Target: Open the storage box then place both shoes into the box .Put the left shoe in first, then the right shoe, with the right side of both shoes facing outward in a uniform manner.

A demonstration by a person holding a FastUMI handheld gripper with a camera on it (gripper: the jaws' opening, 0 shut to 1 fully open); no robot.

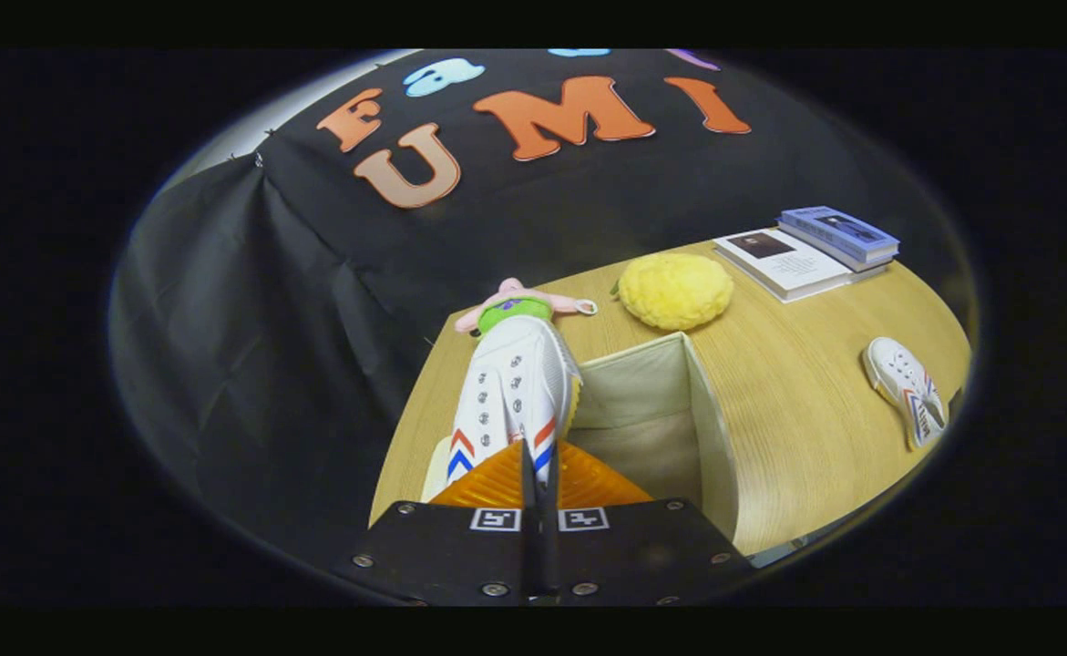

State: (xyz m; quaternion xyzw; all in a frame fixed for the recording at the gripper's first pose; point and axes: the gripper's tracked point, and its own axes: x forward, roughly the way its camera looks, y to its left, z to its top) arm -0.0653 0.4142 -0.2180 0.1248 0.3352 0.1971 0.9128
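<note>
While a white shoe (517,392) is clamped at its heel end between the closed jaws of the gripper (538,460), toe pointing away, it is held above the near-left rim of the open storage box (711,428), and the second shoe (907,390) is seen lying well apart on the desk (797,364).

Gripper-mounted fisheye, downward over table (797,410).

shoes: two, one white sneaker (515,392) pinched between the closed fingers, one (907,390) at 3 o'clock
storage box (711,428): one
books: two, (838,232) stacked on (784,264)
yellow plush (675,290): one
pink-green toy (517,305): one
gripper (539,469): one
</note>
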